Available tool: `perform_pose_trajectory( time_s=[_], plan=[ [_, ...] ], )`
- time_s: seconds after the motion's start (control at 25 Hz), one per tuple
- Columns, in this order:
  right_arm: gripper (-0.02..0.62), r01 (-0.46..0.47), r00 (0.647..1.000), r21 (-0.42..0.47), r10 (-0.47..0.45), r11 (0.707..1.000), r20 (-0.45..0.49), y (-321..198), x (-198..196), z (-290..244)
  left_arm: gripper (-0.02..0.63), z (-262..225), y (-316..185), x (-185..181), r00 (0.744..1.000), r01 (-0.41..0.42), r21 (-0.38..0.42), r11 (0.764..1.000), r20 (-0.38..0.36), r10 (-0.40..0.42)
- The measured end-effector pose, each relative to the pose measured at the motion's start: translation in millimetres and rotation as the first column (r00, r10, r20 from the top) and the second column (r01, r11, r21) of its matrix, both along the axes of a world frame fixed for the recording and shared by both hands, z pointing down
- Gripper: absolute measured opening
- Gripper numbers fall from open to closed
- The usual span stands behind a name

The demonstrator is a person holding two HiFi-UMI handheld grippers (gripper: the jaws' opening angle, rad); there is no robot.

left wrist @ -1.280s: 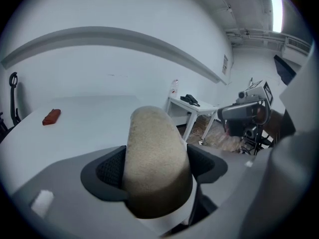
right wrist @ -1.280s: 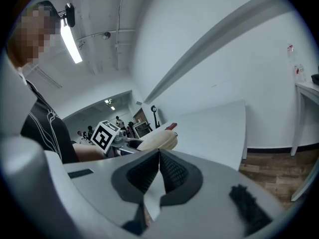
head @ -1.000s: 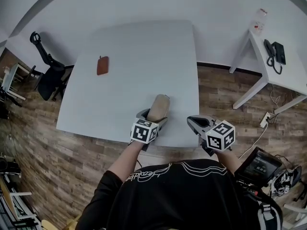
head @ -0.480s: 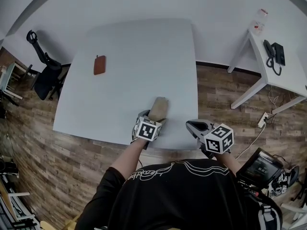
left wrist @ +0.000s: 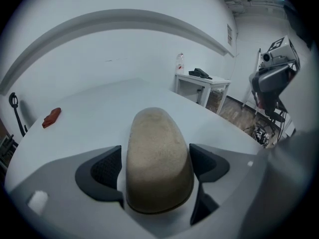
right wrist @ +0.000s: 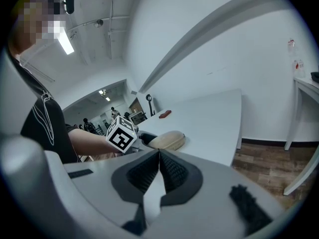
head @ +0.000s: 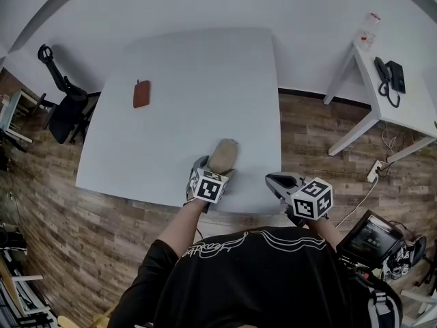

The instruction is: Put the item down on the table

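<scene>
A tan, rounded oblong item [head: 222, 157] lies on the white table [head: 198, 80] near its front edge. My left gripper [head: 217, 169] stands open around the item's near end, with a jaw on each side. In the left gripper view the item [left wrist: 157, 158] fills the space between the dark pads [left wrist: 102, 168], and a thin gap shows on the left side. My right gripper [head: 271, 179] hovers over the table's front right corner, shut with nothing in it. Its pads [right wrist: 172, 171] meet in the right gripper view, which also shows the item [right wrist: 167, 140] flat on the table.
A small red-brown pouch [head: 142, 93] lies at the table's far left. A black office chair [head: 65, 108] stands left of the table. A white side table [head: 403, 108] with a black phone [head: 389, 74] and a bottle [head: 369, 27] stands at the right.
The left gripper and the tan item have come slightly nearer to the table's front edge, and the item has settled onto the table. The right gripper has hardly moved.
</scene>
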State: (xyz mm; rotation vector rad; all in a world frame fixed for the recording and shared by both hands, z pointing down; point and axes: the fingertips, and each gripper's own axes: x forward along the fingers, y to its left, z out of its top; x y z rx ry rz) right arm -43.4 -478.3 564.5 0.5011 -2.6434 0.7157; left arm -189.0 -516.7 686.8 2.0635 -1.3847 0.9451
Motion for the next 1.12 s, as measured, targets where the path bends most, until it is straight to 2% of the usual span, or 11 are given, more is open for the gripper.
perform_pose_trajectory(
  time_s=[0.12, 0.32, 0.4, 0.52, 0.64, 0.76, 0.8, 0.96, 1.12],
  plan=[
    [0.009, -0.001, 1.000, -0.006, 0.001, 1.000, -0.004, 0.3, 3.0, 2.0, 0.440, -7.5, -1.8, -1.4, 1.000, 0.018, 0.034, 0.999, -0.023, -0.017],
    [0.009, 0.000, 1.000, 0.006, 0.000, 1.000, 0.002, 9.8, -0.6, -5.8, 0.460, -48.0, 17.7, 4.6, 0.998, -0.035, 0.090, 0.995, -0.043, 0.039],
    [0.009, 0.005, 1.000, 0.014, -0.005, 1.000, 0.005, 20.0, -5.4, -10.5, 0.459, -77.7, 34.2, 8.8, 0.994, -0.044, 0.122, 0.992, -0.091, 0.055],
    [0.009, 0.017, 1.000, 0.036, -0.017, 0.999, 0.015, 42.0, -14.7, -22.8, 0.438, -118.2, 69.6, 20.7, 0.970, -0.069, 0.138, 0.988, -0.222, 0.099],
    [0.009, 0.032, 0.999, 0.062, -0.034, 0.998, 0.022, 70.9, -24.3, -38.6, 0.330, -159.2, 107.0, 26.4, 0.930, -0.058, 0.199, 0.978, -0.344, 0.125],
    [0.009, 0.052, 0.998, 0.081, -0.055, 0.995, 0.034, 109.9, -33.0, -58.0, 0.115, -199.9, 148.0, 20.8, 0.902, 0.016, 0.301, 0.954, -0.416, 0.116],
    [0.009, 0.059, 0.997, 0.089, -0.063, 0.994, 0.040, 125.9, -36.2, -64.9, 0.016, -210.1, 164.6, 19.5, 0.895, 0.026, 0.321, 0.947, -0.429, 0.121],
    [0.009, 0.084, 0.993, 0.152, -0.096, 0.985, 0.072, 196.9, -52.2, -97.4, 0.003, -231.5, 238.3, 17.2, 0.881, -0.008, 0.322, 0.947, -0.445, 0.159],
    [0.009, 0.086, 0.989, 0.198, -0.108, 0.976, 0.103, 262.1, -61.5, -121.8, 0.003, -246.4, 305.2, 22.5, 0.856, -0.045, 0.330, 0.943, -0.473, 0.207]
  ],
)
